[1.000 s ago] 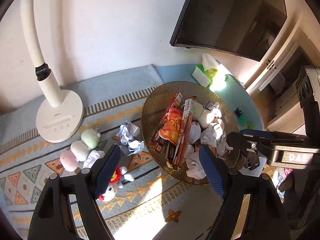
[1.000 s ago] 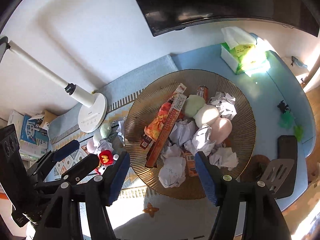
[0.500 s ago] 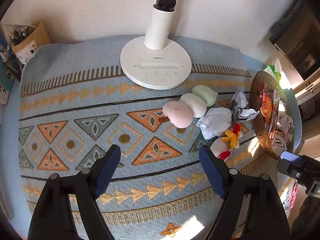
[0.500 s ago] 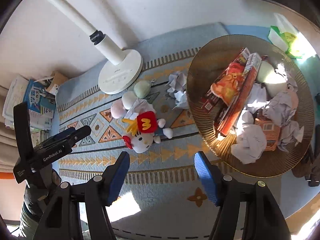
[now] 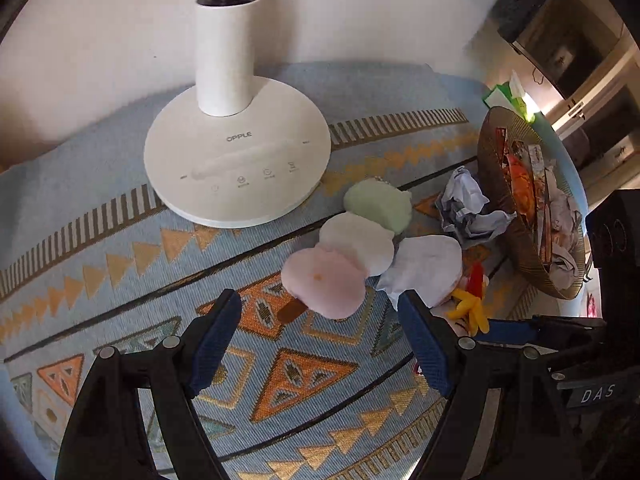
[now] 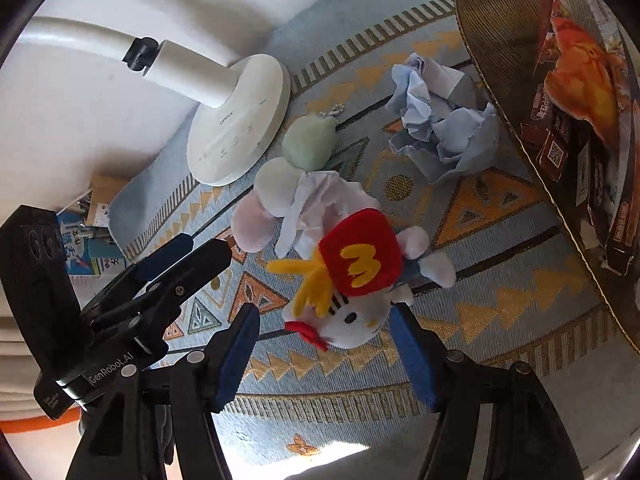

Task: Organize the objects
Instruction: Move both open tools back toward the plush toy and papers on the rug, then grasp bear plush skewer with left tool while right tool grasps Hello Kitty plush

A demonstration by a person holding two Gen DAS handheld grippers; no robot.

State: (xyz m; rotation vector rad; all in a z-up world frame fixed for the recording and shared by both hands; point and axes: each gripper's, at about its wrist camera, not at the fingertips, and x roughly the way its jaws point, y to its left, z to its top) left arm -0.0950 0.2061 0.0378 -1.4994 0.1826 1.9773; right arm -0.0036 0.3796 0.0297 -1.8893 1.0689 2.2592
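You are looking at a white lamp base (image 5: 238, 160) that is showing the word OPPLE above a row of four small touch icons. The left gripper (image 6: 192, 252) is carrying "GenRobot.AI" on its body in the right wrist view, and the right gripper (image 5: 504, 330) is showing "DAS" in the left wrist view. The plush cat toy (image 6: 352, 288) is wearing a red fries box with a yellow M. Boxes in the wicker basket (image 5: 496, 184) are bearing print and a QR code, too small to read.

You are holding both grippers with jaws spread wide and nothing between the pads. The left one is hovering over the patterned mat (image 5: 120, 264), its fingers framing the stick end of the dango plush (image 5: 348, 256), which is made of three balls: green, white, pink. It is lying just beside the lamp base. The right one is hanging directly over the cat toy, whose head is sitting between the blue pads without touching them.

Two crumpled papers are lying on the mat: a white one (image 5: 424, 268) resting against the dango plush and the cat toy, and a bluish one (image 6: 440, 128) just beside the basket rim. The basket is holding boxes and more paper wads. Books (image 6: 84, 256) are stacked past the mat's edge.
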